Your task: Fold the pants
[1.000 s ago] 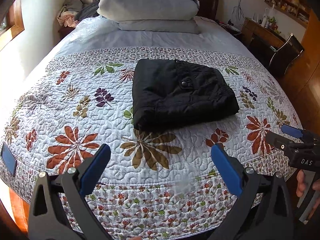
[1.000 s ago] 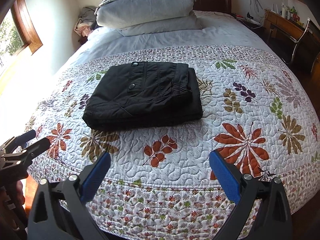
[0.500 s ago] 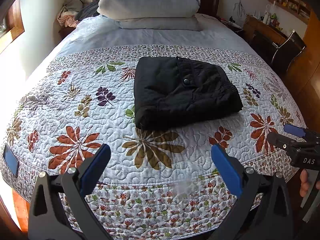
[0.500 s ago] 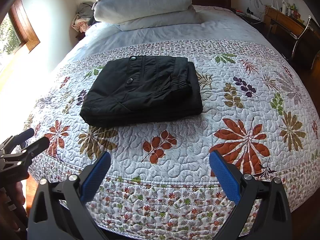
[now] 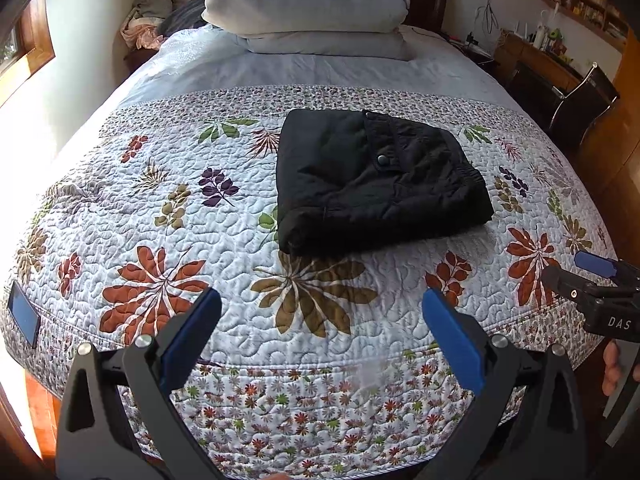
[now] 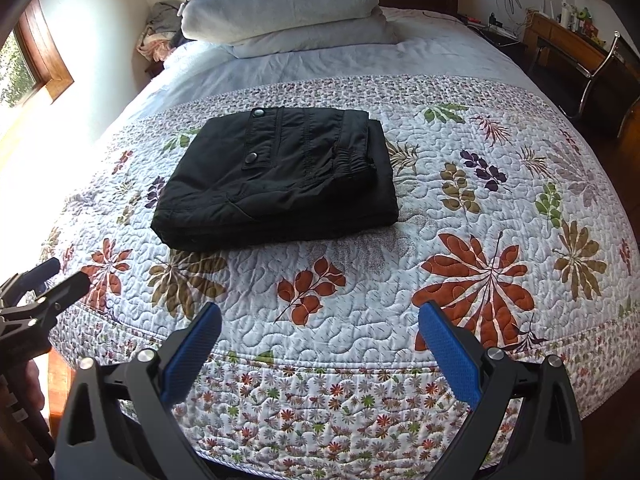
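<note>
Black pants point(image 5: 372, 184) lie folded into a thick rectangular bundle on the floral quilt, waistband and snap buttons on top; they also show in the right wrist view point(image 6: 280, 176). My left gripper point(image 5: 320, 332) is open and empty, held off the foot of the bed, well short of the pants. My right gripper point(image 6: 320, 336) is open and empty, also back from the bed's foot edge. The right gripper shows at the right edge of the left wrist view point(image 5: 596, 280); the left gripper shows at the left edge of the right wrist view point(image 6: 44, 284).
The quilted bedspread point(image 5: 200, 216) covers the bed, with stacked pillows point(image 5: 308, 4) at the headboard. A dark phone-like slab point(image 5: 24, 314) sits at the bed's left corner. A desk and chair point(image 5: 580, 92) stand to the right; a window point(image 6: 28, 64) is on the left.
Both grippers have drawn back and lifted slightly from the bed; the pants look a little farther away. Both stay open and the pants have not moved.
</note>
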